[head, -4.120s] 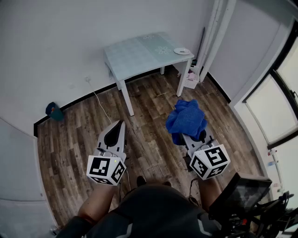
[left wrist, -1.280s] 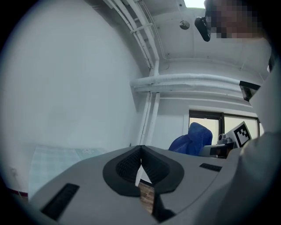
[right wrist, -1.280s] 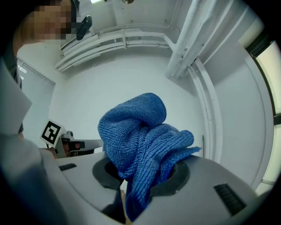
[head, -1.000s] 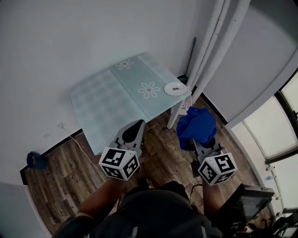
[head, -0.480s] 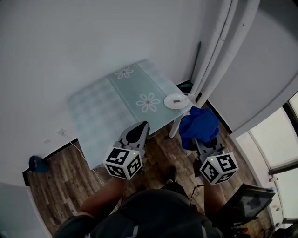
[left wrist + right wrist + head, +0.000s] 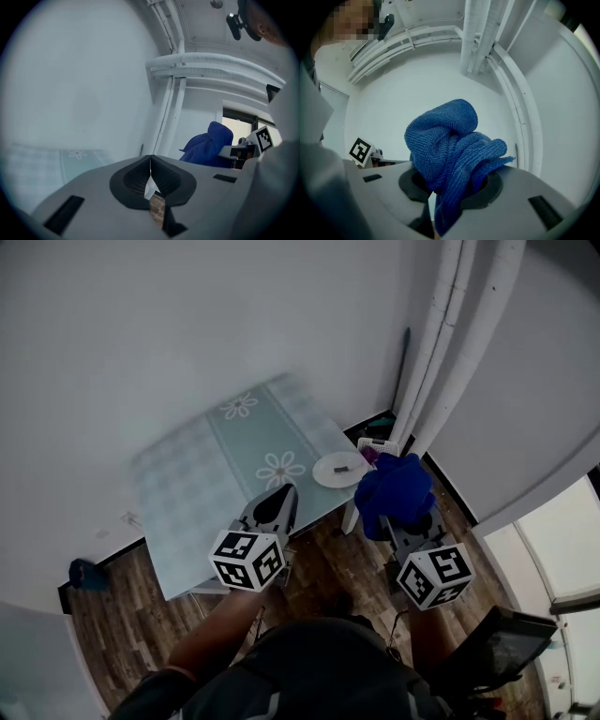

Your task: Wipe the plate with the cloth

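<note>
Before me, the table (image 6: 187, 493) stands on a wood floor (image 6: 103, 624). One white plate (image 6: 326, 474) lies near its right corner.

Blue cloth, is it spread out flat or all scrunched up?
Scrunched up. The blue cloth bulges in thick folds from the right hand-held gripper, whose jaws are shut on it.

Seemingly a bare home room: plank floor (image 6: 112, 620), floral table (image 6: 178, 486).
</note>
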The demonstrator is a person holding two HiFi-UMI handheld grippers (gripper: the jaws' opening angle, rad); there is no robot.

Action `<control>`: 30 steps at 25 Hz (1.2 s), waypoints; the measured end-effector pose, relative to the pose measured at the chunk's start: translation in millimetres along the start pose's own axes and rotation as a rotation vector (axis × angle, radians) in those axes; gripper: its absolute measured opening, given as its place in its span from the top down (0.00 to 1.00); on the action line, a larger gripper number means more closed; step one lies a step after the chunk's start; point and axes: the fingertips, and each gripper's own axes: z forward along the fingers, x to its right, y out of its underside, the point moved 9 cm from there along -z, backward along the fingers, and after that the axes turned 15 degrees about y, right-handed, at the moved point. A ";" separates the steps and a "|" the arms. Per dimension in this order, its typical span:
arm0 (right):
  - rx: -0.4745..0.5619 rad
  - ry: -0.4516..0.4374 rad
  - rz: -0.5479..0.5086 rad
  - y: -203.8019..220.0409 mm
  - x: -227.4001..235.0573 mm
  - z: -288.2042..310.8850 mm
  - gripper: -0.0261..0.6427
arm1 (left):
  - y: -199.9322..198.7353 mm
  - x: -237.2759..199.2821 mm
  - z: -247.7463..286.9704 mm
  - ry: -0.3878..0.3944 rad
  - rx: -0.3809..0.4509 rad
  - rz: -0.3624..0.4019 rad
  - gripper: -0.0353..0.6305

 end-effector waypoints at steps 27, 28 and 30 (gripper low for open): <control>-0.259 -0.127 -0.037 87.4 49.5 226.1 0.77 | 110.0 -159.1 175.4 -0.080 -0.427 -0.204 0.81; -0.273 -0.135 -0.040 93.2 47.0 234.4 0.77 | 116.6 -164.6 179.6 -0.071 -0.452 -0.221 0.81; -0.306 -0.147 -0.046 106.3 42.6 250.2 0.77 | 128.9 -173.9 187.5 -0.058 -0.495 -0.238 0.81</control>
